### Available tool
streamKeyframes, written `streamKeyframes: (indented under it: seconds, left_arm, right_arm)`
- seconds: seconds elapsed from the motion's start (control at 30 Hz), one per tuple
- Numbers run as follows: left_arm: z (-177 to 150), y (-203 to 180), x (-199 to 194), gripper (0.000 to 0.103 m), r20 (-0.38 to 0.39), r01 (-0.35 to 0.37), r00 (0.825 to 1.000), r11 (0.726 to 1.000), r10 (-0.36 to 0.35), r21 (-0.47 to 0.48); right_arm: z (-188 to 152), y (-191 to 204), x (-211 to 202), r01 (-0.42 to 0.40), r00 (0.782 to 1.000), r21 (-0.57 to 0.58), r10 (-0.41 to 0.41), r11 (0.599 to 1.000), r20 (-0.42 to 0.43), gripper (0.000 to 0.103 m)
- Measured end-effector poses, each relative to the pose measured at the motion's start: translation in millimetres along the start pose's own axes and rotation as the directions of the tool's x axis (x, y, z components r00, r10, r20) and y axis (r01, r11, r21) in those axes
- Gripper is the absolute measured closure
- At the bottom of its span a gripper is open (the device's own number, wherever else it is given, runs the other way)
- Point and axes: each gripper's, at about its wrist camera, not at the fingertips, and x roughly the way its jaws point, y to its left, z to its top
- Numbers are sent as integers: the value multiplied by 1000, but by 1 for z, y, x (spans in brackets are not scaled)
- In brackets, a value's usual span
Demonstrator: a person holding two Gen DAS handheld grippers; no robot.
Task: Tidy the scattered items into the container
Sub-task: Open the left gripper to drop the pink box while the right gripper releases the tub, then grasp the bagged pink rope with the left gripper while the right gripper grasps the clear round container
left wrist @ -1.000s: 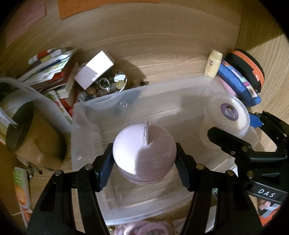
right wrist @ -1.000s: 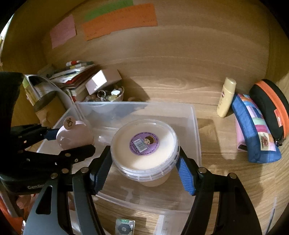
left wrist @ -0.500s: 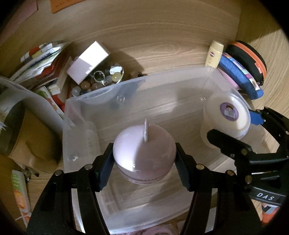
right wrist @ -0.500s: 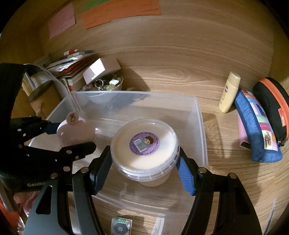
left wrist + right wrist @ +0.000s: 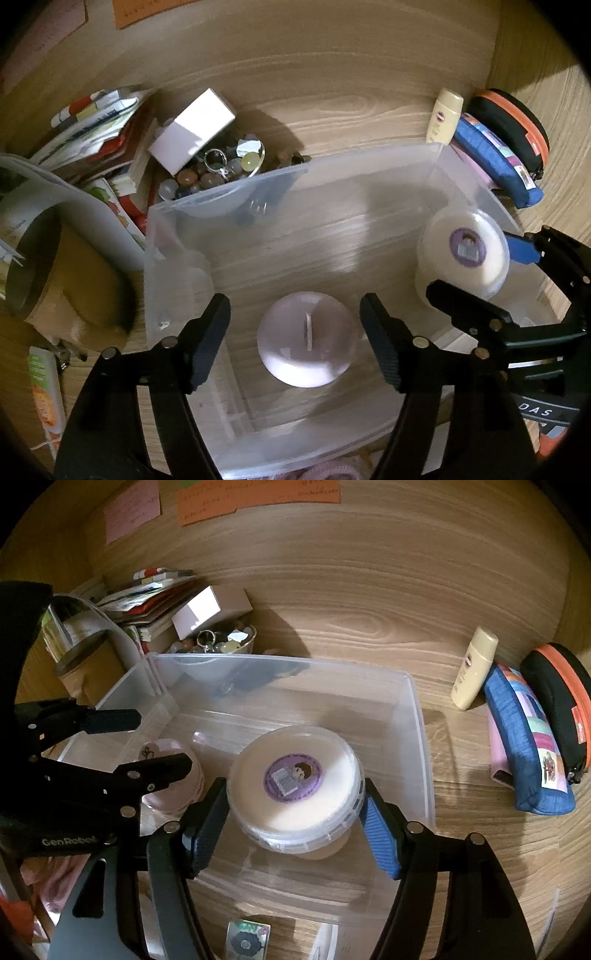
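A clear plastic bin [image 5: 229, 192] [image 5: 417, 709] stands on the wooden desk. A round pink jar [image 5: 306, 339] sits on the bin floor at its left side; it also shows in the right wrist view [image 5: 166, 753]. My left gripper [image 5: 295, 339] is open above it, jaws apart on either side and not touching. My right gripper [image 5: 293, 812] is shut on a white lidded tub with a purple sticker [image 5: 293, 779] and holds it inside the bin on the right. The tub also shows in the left wrist view [image 5: 465, 251].
Behind the bin are a glass bowl of beads and keys [image 5: 218, 170], a pink box [image 5: 192, 129] and stacked booklets [image 5: 96, 125]. A cream bottle [image 5: 474, 668], a blue pencil case [image 5: 528, 738] and a black-orange case [image 5: 561, 701] lie to the right. A brown cup [image 5: 44, 273] stands left.
My left gripper has opened and let go of the pink jar, which now rests on the bin floor. My right gripper has lowered the white tub deeper into the bin.
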Motion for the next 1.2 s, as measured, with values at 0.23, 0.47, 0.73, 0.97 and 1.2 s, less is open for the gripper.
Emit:
streamKeyframes:
  seconds: [0.23, 0.47, 0.73, 0.97, 1.2]
  left_arm:
    - [0, 4, -15, 24, 32, 8, 999, 1000, -7, -16]
    - [-4, 9, -52, 22, 96, -1, 995, 1000, 3, -26]
    - [-22, 19, -99, 10, 178, -40, 983, 998, 47, -41]
    - [-52, 26, -116, 8, 169, -82, 981, 995, 91, -58]
    - [-88, 26, -114, 8, 114, -80, 990, 996, 85, -48]
  right_arm:
    - [1, 1, -21, -13, 997, -3, 14, 1000, 73, 21]
    - [4, 8, -54, 12, 988, -15, -9, 1000, 155, 18]
    - [-2, 6, -99, 45, 970, -11, -41, 999, 240, 9]
    - [-17, 1, -123, 70, 960, 0, -67, 998, 271, 6]
    - [-35, -5, -127, 99, 966, 13, -99, 995, 239, 6]
